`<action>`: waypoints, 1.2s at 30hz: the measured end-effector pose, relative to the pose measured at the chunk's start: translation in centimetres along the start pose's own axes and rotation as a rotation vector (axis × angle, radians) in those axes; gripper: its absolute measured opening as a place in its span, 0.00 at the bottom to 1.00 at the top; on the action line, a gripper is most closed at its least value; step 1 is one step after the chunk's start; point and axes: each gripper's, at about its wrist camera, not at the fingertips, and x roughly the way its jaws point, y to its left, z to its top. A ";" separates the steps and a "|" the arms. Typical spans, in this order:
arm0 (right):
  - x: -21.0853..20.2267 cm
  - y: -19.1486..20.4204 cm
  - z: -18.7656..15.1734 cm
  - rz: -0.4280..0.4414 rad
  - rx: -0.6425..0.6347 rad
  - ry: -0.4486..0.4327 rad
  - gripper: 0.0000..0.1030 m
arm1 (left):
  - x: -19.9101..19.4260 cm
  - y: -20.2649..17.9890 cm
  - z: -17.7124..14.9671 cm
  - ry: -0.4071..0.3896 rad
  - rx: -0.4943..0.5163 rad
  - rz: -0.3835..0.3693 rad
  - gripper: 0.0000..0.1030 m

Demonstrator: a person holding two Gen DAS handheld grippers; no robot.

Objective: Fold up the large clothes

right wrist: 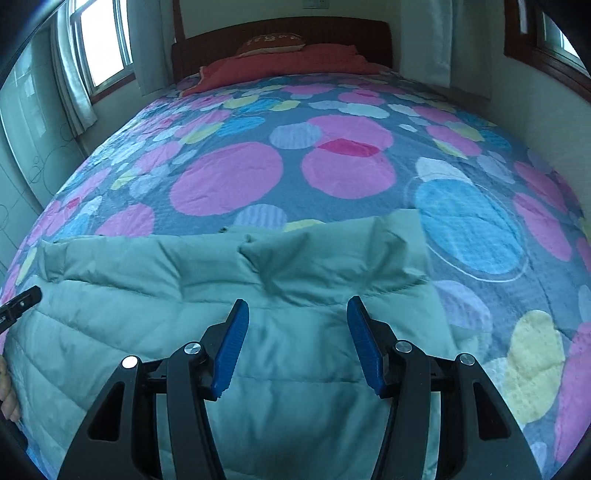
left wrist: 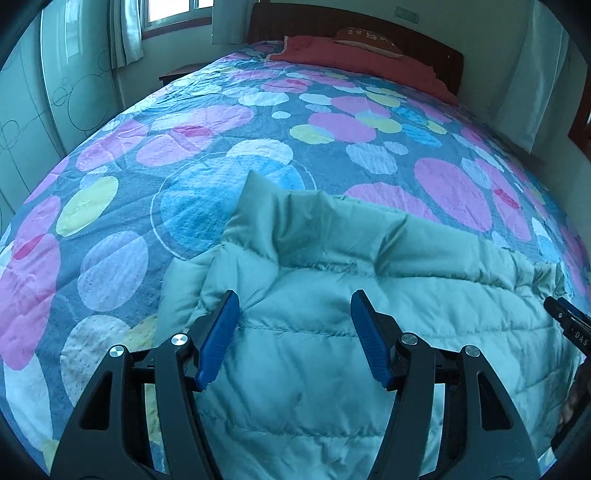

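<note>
A pale green quilted puffer jacket (left wrist: 332,332) lies flat on the bed, its far edge rumpled and partly folded over; it also shows in the right wrist view (right wrist: 221,295). My left gripper (left wrist: 295,302) is open and empty, hovering over the jacket's left part. My right gripper (right wrist: 297,308) is open and empty, over the jacket's right part near its right edge. The right gripper's tip shows at the right edge of the left wrist view (left wrist: 569,325); the left gripper's tip shows at the left edge of the right wrist view (right wrist: 18,304).
The bed is covered by a blue quilt (left wrist: 184,155) with pink, yellow and blue circles. A red blanket (left wrist: 351,55) and a pillow (right wrist: 273,44) lie at the wooden headboard (right wrist: 288,29). Windows with curtains (right wrist: 74,74) stand at the left, walls at both sides.
</note>
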 end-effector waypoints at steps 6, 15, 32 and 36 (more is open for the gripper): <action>2.3 -1.4 -0.7 0.016 0.028 0.037 0.54 | 1.2 0.1 -0.3 -0.004 0.010 0.038 0.61; -0.7 -2.7 -2.5 -0.006 0.039 0.009 0.54 | -0.6 3.0 -2.5 0.001 -0.053 0.015 0.63; -8.6 -6.2 -7.5 0.022 0.151 -0.035 0.61 | -7.7 7.7 -8.9 0.003 -0.269 -0.035 0.64; -10.5 -7.9 -10.4 0.046 0.231 -0.021 0.61 | -9.4 9.3 -12.1 0.036 -0.375 -0.089 0.64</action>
